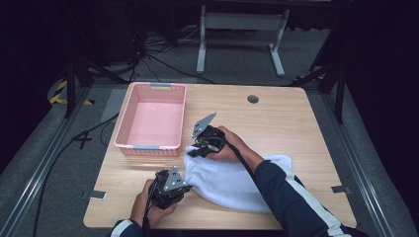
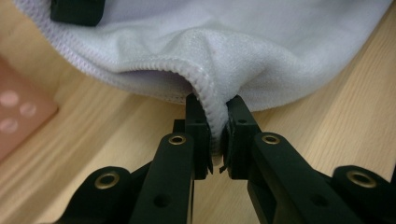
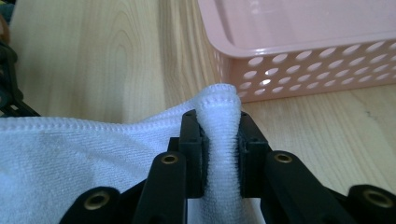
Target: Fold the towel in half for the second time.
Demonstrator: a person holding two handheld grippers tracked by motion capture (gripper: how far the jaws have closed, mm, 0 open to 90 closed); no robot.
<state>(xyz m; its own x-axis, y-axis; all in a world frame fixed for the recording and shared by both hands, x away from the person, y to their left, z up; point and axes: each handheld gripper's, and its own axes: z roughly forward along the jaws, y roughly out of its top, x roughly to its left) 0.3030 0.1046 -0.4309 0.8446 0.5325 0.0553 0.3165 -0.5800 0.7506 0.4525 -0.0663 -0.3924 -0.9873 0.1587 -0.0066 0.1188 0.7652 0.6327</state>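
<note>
A: Where is the white towel [image 1: 232, 180] now?

B: It lies on the wooden bench [image 1: 286, 118], at the near side, just in front of the pink basket [image 1: 153, 118]. The basket is beside it, not touching as far as I can see from the high view.

A: And the two grippers?

B: The left hand-held gripper [image 2: 215, 135] is clenched on the stitched hem of the towel; the cloth is pinched between its jaws and rises a little from the bench there. The right hand-held gripper [image 3: 219, 135] is also grasping the towel, at a corner fold that stands up between its jaws, close to the wall of the basket.

A: How will the towel behave, do you think?

B: I judge it light and very soft. It is terry cloth, so it will not slip easily, but it has no stiffness: everything between the two grips will sag and hang down. It is not fragile.

A: So where is best to hold it?

B: At the hem, near two corners of one edge, as now. The thick seam gives the jaws something firm to bite.
</note>
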